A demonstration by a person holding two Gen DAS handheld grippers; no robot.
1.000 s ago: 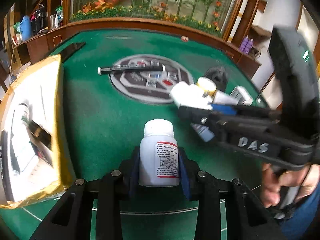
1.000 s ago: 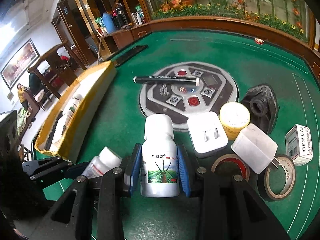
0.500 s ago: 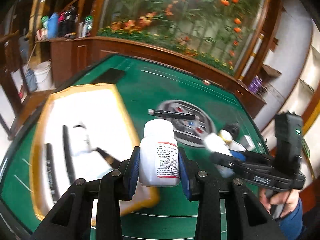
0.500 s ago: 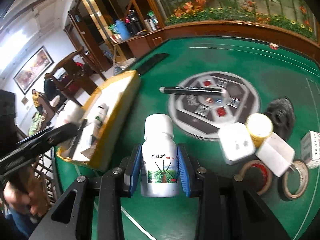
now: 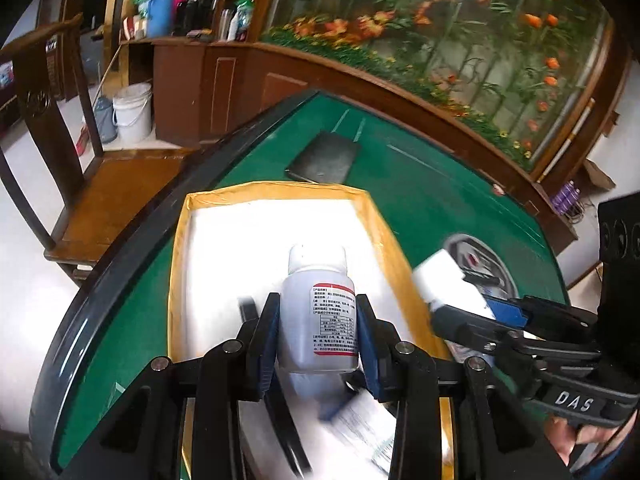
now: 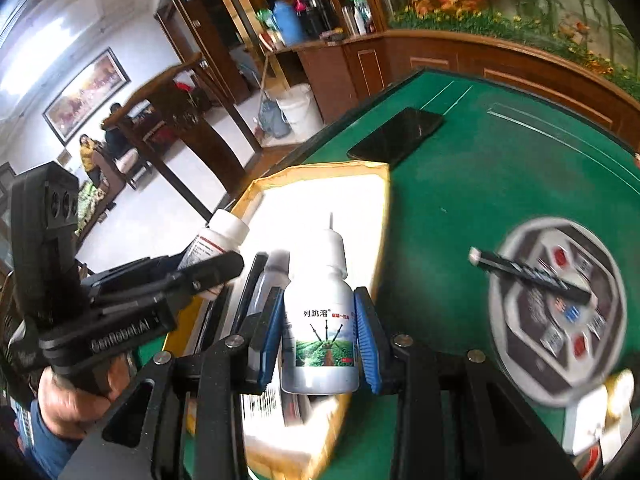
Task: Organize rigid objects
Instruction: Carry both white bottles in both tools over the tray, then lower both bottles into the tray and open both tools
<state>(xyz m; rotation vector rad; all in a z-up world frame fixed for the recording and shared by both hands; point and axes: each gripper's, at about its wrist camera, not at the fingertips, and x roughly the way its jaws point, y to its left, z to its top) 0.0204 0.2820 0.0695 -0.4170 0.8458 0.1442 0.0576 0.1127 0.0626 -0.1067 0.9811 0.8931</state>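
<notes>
Over the yellow-rimmed box (image 5: 276, 194) on the green surface (image 5: 432, 184), the left gripper (image 5: 317, 334) has its jaws pinching a white bottle (image 5: 318, 308), and the right gripper (image 6: 320, 340) pinches a pictured-label bottle (image 6: 320, 320) (near the box's right rim). Lower each one into bare white floor, clear of items already inside, and release only once seated.

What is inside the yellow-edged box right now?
The box has a white lining. In it lie a black pen-like stick, a small white bottle and a printed pack. The held bottles and grippers cover much of the floor, so more may be hidden.
</notes>
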